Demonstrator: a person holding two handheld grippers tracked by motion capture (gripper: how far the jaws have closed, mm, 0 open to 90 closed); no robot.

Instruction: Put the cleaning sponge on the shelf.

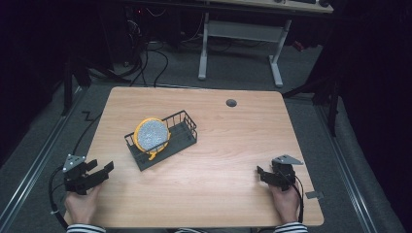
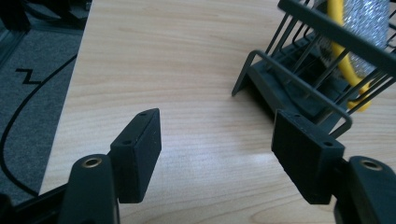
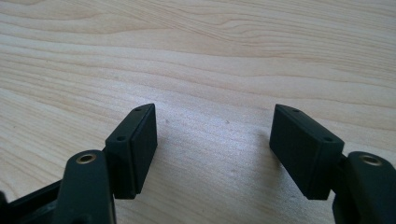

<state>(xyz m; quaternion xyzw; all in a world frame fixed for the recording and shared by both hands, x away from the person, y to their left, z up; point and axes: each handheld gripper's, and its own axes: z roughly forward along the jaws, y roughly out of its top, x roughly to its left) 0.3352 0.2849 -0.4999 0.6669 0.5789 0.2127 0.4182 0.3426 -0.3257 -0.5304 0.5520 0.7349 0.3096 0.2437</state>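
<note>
Two tongs [image 1: 103,171] [image 1: 263,174] agape; one rack [image 1: 183,138], one plate [image 1: 151,134].

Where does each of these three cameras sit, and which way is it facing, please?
High view: above the person's side, facing forward and down on the table; left gripper, right gripper and both hands show.
Left gripper view: rides that gripper, jaws apart, facing the wire rack.
Right gripper view: rides that gripper, facing bare tabletop.
Shared: the rack and yellow-rimmed disc.

Table [image 1: 233,145] is viewed from above the near edge, facing forward and down. Gripper views are set low and close over the wood; wire basket [image 2: 299,79] is shared by left and high views.
</note>
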